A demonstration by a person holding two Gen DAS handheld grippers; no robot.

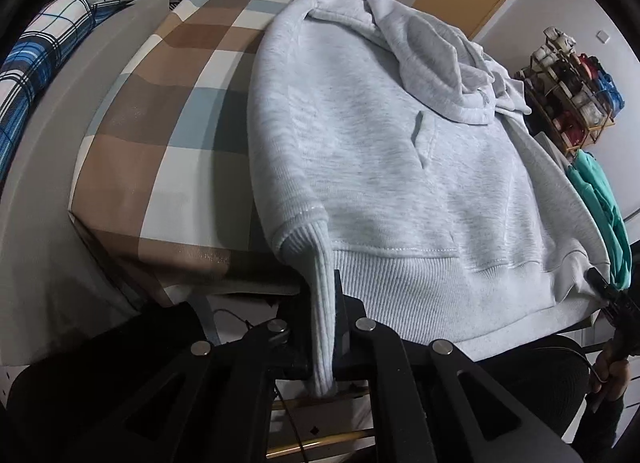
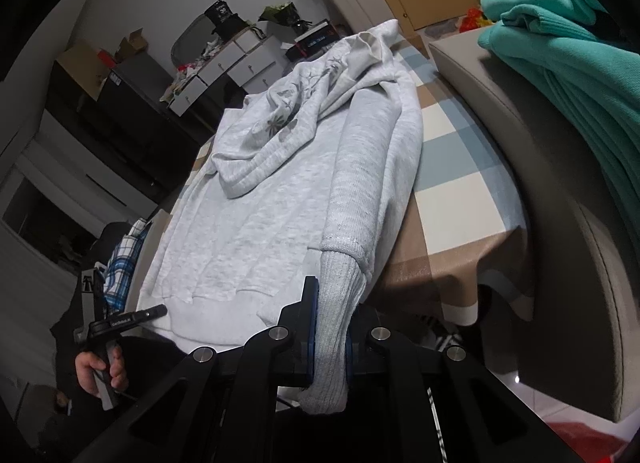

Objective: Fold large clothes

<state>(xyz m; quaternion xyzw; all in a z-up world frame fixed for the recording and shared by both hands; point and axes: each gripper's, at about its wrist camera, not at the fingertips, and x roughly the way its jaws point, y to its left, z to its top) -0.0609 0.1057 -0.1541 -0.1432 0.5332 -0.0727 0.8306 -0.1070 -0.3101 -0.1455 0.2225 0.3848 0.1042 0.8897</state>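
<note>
Jaws of left gripper clamped on pale grey hoodie's ribbed cuff; right gripper likewise pinching other ribbed cuff.

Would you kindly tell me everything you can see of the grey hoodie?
The hoodie is light heather-grey fleece with ribbed cuffs and hem and a front pocket. It lies flat on the checked tablecloth, hem nearest, hood crumpled on top. The left hand-held gripper is shut on one cuff, the right hand-held gripper on the other.
</note>
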